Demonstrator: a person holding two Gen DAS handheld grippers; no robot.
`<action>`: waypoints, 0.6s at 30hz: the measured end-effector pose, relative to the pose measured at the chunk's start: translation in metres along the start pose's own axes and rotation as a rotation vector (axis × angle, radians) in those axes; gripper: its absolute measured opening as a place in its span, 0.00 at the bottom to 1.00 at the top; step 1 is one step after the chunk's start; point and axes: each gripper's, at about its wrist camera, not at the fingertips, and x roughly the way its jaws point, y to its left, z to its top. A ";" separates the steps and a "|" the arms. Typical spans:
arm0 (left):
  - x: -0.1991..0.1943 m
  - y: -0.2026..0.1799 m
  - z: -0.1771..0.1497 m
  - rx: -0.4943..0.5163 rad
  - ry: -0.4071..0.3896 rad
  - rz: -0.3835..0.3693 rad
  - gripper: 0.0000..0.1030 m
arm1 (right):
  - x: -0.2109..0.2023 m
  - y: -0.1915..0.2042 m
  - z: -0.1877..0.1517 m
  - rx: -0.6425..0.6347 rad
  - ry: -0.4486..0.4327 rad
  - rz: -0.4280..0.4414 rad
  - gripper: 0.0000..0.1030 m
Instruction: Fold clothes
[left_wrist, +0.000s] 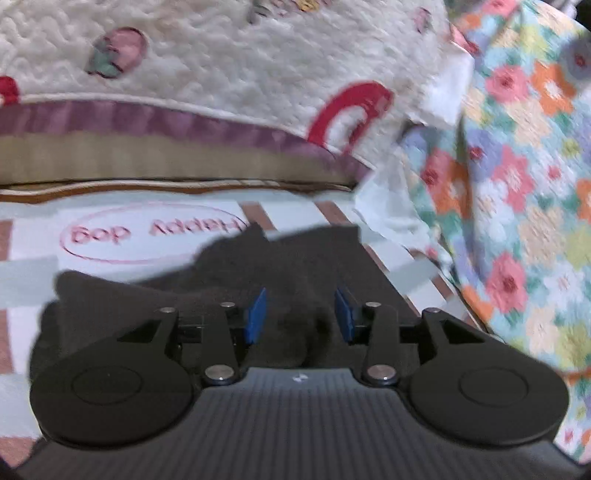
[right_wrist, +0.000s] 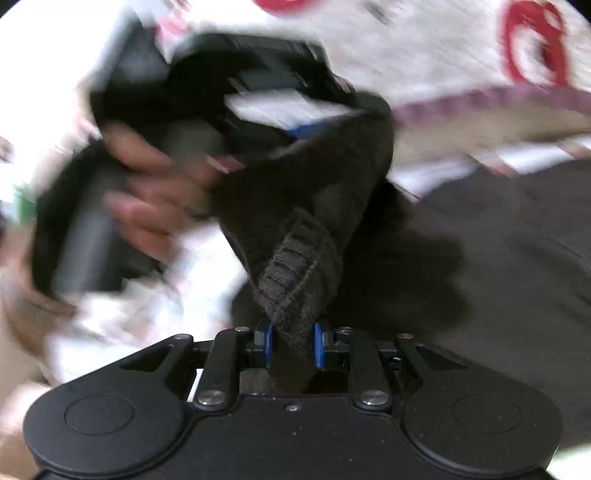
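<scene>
A dark brown knit garment (left_wrist: 295, 258) lies on a striped sheet. My left gripper (left_wrist: 299, 317) hovers low over it, blue pads (left_wrist: 255, 317) wide apart, with a bunched fold of the cloth in the gap. In the right wrist view, my right gripper (right_wrist: 293, 345) is shut on the garment's ribbed edge (right_wrist: 291, 288), which stands up from the jaws. The cloth stretches up and left toward the blurred left gripper (right_wrist: 295, 131), held by a hand (right_wrist: 155, 192). More of the dark garment (right_wrist: 498, 240) spreads out to the right.
A cream quilt (left_wrist: 221, 66) with strawberry and red rainbow prints lies beyond, edged by a purple band (left_wrist: 166, 122). A floral blanket (left_wrist: 517, 184) rises on the right. The striped sheet (left_wrist: 147, 236) carries a pink oval logo.
</scene>
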 end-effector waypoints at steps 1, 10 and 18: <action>-0.012 0.000 -0.007 0.000 -0.028 -0.031 0.45 | 0.002 -0.006 -0.004 0.016 0.021 -0.018 0.24; -0.051 0.052 -0.089 0.019 0.035 0.193 0.62 | 0.006 -0.044 -0.016 0.151 0.124 -0.111 0.55; -0.029 0.045 -0.125 0.117 0.192 0.284 0.63 | -0.015 -0.076 0.013 0.435 -0.012 0.009 0.63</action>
